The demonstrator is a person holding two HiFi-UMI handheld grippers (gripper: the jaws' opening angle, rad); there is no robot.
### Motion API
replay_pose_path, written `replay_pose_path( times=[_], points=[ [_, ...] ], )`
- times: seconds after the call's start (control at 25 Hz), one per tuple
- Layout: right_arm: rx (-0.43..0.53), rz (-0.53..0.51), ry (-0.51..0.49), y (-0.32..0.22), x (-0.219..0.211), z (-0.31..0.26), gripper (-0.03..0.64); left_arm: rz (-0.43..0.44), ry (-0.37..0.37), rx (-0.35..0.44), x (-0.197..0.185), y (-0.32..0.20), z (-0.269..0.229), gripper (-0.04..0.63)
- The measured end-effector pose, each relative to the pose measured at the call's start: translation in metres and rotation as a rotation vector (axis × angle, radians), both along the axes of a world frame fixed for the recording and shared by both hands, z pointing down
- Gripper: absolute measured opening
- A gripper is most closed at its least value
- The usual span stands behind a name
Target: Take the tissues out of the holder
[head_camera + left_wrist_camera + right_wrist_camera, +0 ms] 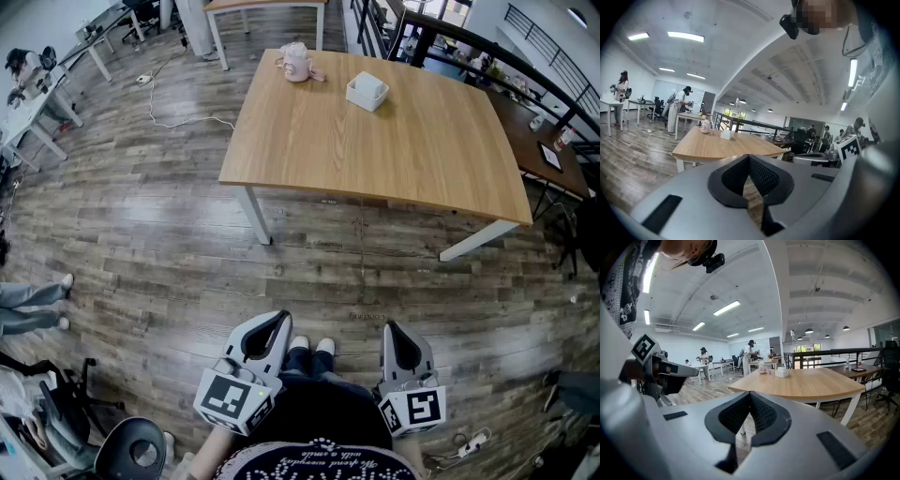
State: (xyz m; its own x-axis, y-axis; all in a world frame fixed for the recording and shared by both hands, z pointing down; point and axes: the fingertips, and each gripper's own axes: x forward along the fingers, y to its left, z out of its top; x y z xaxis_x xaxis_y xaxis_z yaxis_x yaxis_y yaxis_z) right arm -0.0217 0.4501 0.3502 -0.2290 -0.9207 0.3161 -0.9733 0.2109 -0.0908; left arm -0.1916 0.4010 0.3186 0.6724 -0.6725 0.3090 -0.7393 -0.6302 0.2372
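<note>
Open floor (169, 234) to table (375, 159) edge, holder (367, 91) beyond, left tool (278, 319), right tool (392, 329) closed

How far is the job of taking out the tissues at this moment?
Nothing looks done: the white tissue holder sits on the wooden table, far from both grippers. Nothing is in hand: the left gripper and right gripper hang by the person's body, jaws shut, empty. Left: walk to the table and empty the holder.

I'm looking into an open-plan office: white desks (30, 111), a swivel chair (134, 452), ceiling strip lights (686, 36), plank floor (141, 234) throughout.
</note>
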Motion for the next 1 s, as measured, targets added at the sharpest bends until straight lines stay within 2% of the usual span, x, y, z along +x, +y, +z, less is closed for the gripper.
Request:
replay_pose_path(
  times=[0.2, 0.64, 0.8, 1.0],
  points=[
    [-0.004, -0.006, -0.001, 0.003, 0.001, 0.001, 0.011, -0.008, -0.001, -0.019, 0.0, 0.004, 0.002, 0.005],
    [0.008, -0.02, -0.002, 0.001, 0.004, -0.001, 0.011, -0.027, -0.007, 0.002, 0.005, 0.002, -0.004, 0.005],
    [0.035, -0.02, -0.01, -0.002, 0.009, -0.003, 0.011, -0.021, -0.014, 0.036, 0.018, 0.002, -0.004, 0.005],
    [0.092, -0.073, -0.039, -0.005, 0.01, -0.009, 0.012, 0.007, -0.038, 0.058, 0.044, 0.003, -0.004, 0.005]
  ],
)
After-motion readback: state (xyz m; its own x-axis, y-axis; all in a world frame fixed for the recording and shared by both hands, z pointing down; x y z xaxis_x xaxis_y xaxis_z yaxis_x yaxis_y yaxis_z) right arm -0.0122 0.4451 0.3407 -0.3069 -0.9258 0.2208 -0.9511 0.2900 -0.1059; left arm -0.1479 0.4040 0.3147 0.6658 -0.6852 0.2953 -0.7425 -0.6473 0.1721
